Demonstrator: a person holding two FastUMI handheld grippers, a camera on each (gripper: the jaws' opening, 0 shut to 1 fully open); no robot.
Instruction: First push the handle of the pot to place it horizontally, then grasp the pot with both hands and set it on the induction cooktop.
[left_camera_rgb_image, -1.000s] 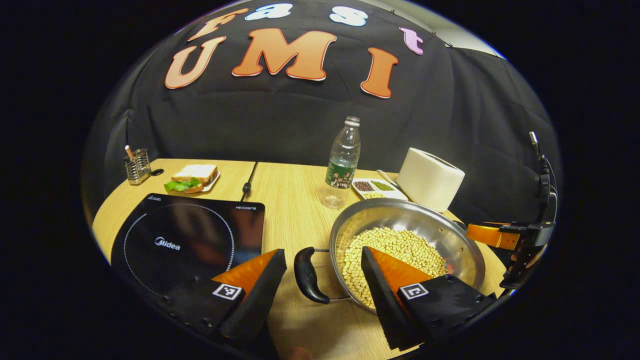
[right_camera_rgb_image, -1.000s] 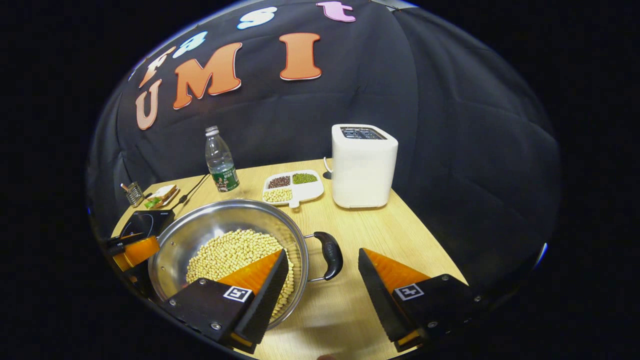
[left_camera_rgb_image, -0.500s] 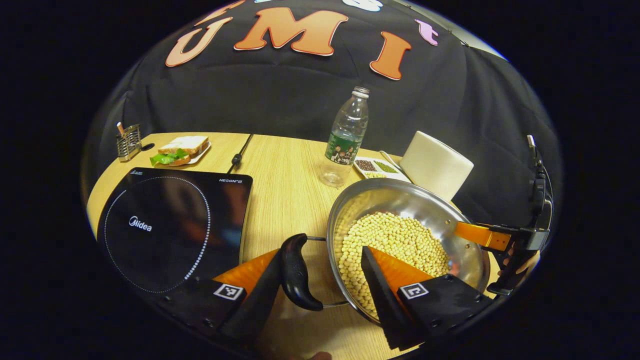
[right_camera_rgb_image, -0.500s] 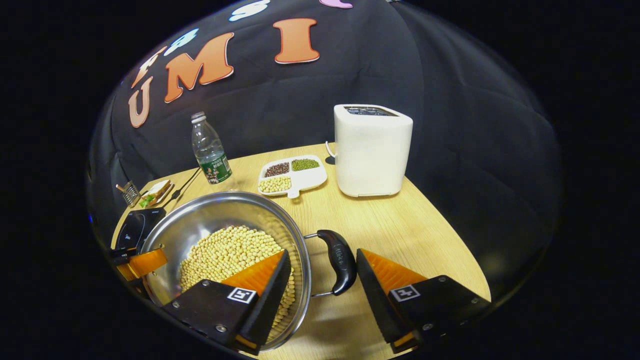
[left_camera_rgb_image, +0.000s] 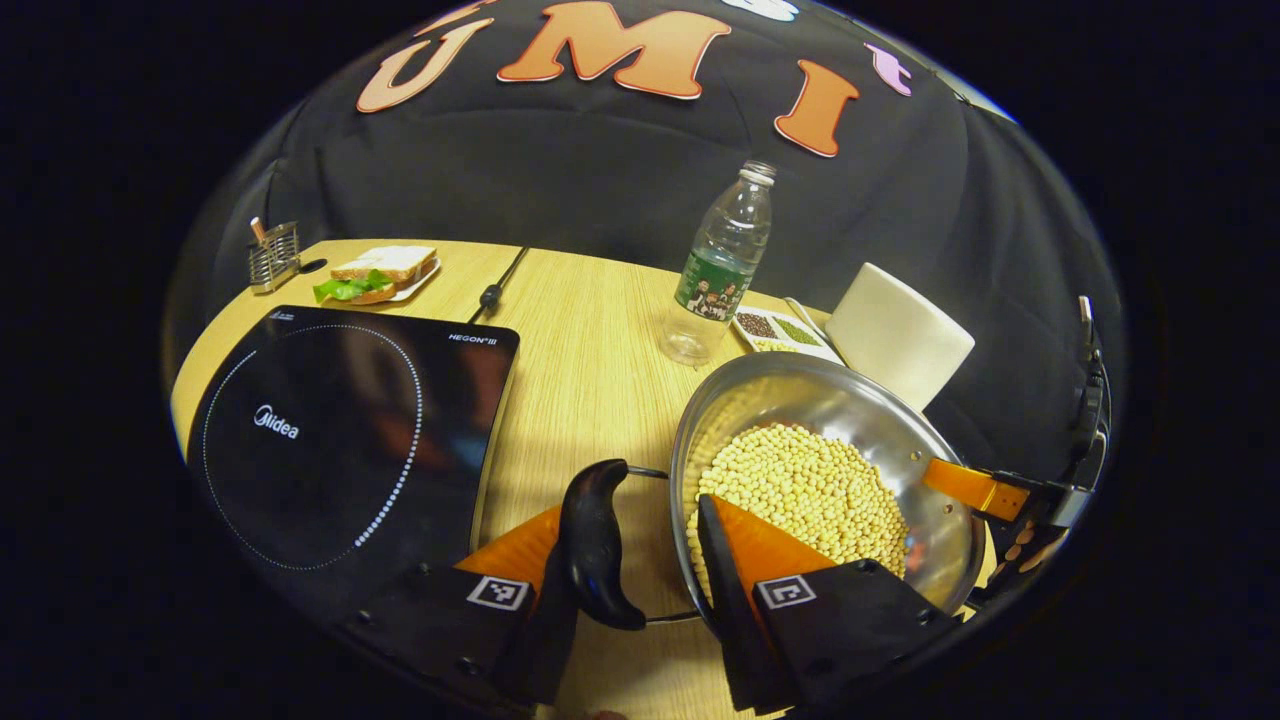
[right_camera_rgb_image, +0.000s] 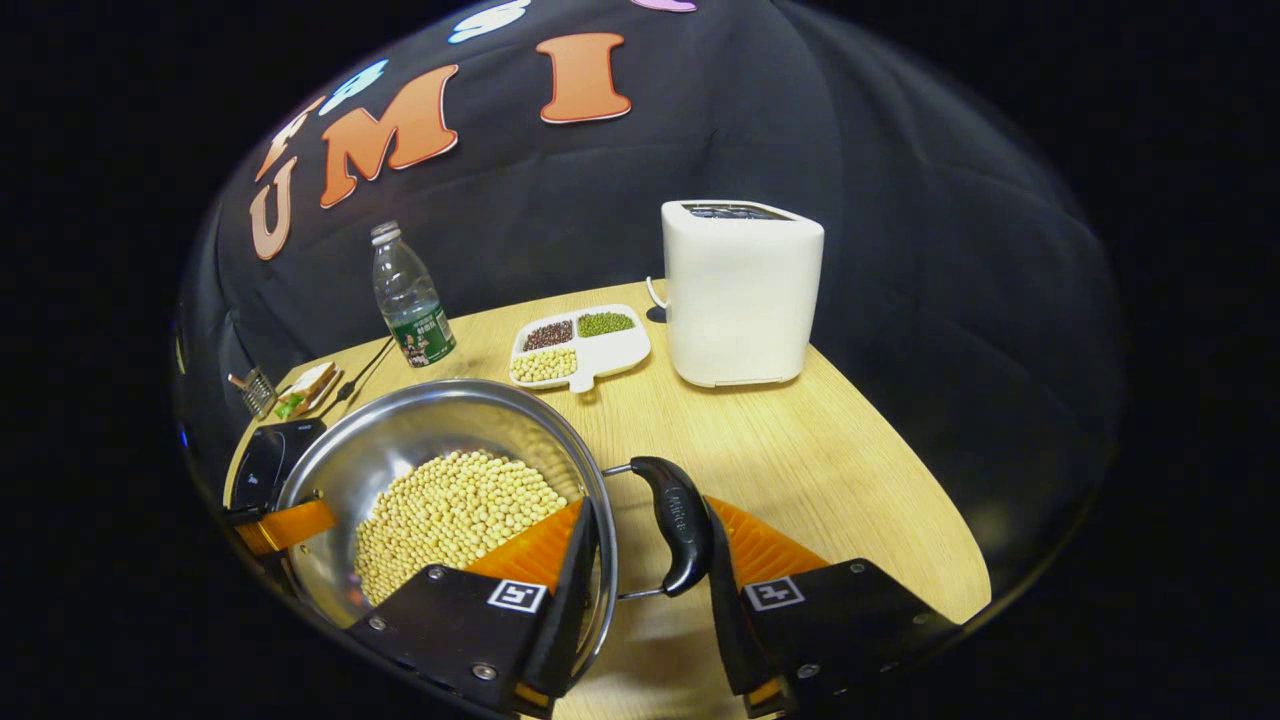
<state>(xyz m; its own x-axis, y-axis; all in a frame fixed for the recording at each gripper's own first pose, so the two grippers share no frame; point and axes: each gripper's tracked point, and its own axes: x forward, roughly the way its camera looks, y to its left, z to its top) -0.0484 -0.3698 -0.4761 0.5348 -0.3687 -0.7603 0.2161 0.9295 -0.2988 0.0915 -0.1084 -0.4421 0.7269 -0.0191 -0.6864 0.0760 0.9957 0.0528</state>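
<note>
The round steel pot of pale beans rests on the wooden surface, just right of the black induction cooktop. Each tool straddles a black side handle: left tool, right tool, both partly spread, not clearly pinching.

Light wooden table, black cloth wall draped behind, dim booth lighting

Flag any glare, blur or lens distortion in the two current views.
Left gripper view: cooktop glass mirrors blurry reddish reflections; table edge bows from fisheye; focus sharp. Right gripper view: pot wall shows bright sheen above the beans; toaster evenly lit with no blown highlights; table's far-right corner dims.
</note>
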